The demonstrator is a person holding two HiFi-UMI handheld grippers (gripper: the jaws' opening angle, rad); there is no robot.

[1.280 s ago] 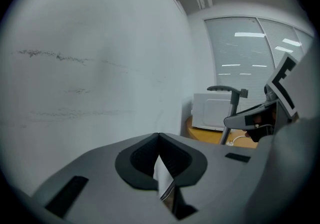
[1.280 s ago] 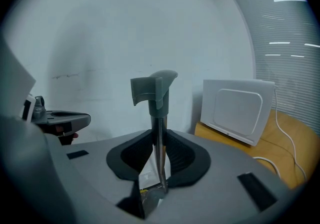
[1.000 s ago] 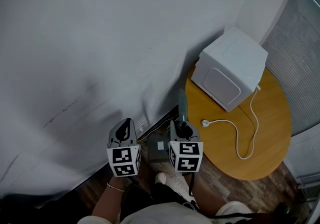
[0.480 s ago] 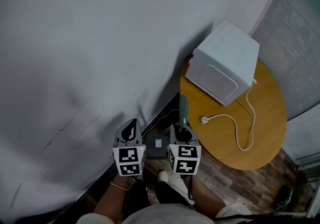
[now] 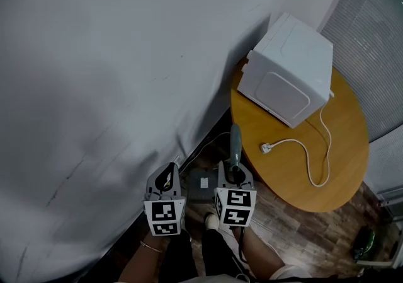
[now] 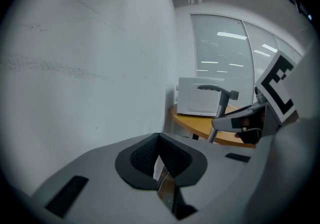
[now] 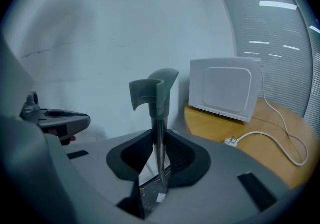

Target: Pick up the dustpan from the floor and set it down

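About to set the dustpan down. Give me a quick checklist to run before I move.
1. Grip: right gripper shut on the dustpan handle: ok.
2. Spare hand: left gripper jaws together, nothing between them: ok.
3. Contact: whether the dustpan tray touches the floor: cannot tell.
4. Clearance: handle top sits close beside the round table edge in the head view: cannot tell.
5. Feet: shoe near the tray: cannot tell.

Cannot read the pale label [image 5: 203, 182] on the dustpan [image 5: 199, 193]: too small. Lose the pan's right side behind the right claw [image 5: 234, 168] and its marker cube. Cannot identify the dark green object [image 5: 364, 245] on the floor [image 5: 315, 237]. See the person's legs [image 5: 261, 256] only partly, cut by the bottom edge.
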